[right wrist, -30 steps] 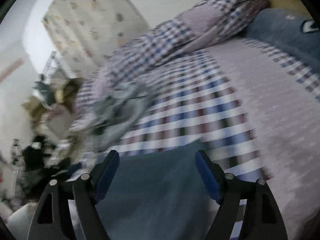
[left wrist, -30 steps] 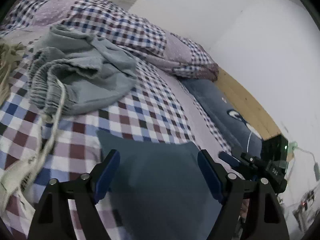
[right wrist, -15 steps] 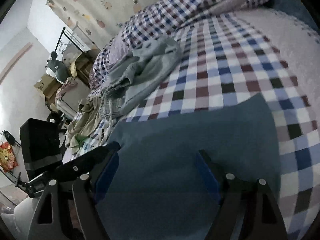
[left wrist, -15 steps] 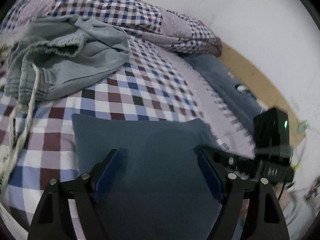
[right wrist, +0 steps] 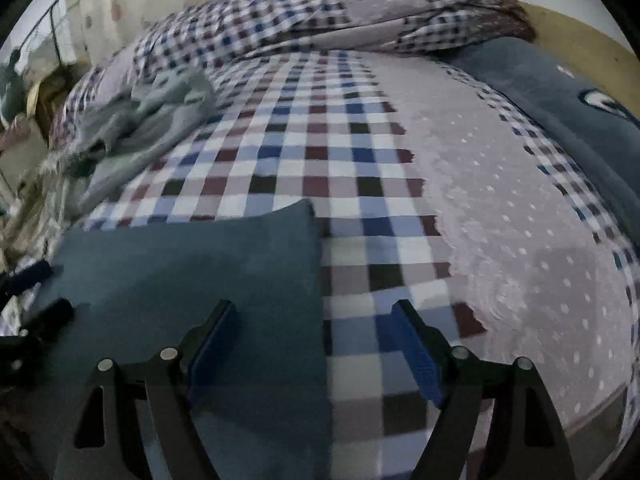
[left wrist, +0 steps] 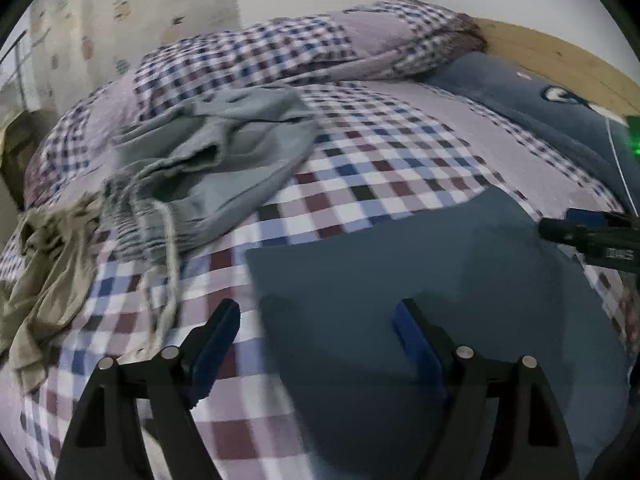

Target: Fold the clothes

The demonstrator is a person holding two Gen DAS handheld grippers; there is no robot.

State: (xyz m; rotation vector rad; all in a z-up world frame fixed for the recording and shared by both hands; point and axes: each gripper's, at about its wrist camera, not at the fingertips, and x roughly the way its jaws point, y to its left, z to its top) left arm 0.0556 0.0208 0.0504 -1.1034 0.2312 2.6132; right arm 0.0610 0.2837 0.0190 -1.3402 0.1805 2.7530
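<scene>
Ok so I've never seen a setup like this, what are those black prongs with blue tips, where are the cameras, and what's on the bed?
No robot here: a person holds a two-finger tool in each hand, with a wide-angle camera on each looking forward along its fingers. One picture comes from the left gripper, the other from the right gripper. The blue strips are the finger pads. Both grippers are open and hold nothing. They hover over a flat dark teal garment lying on the checkered bedsheet. Farther back lie crumpled grey drawstring shorts and a beige garment. A blue pillow lies by the headboard.
</scene>
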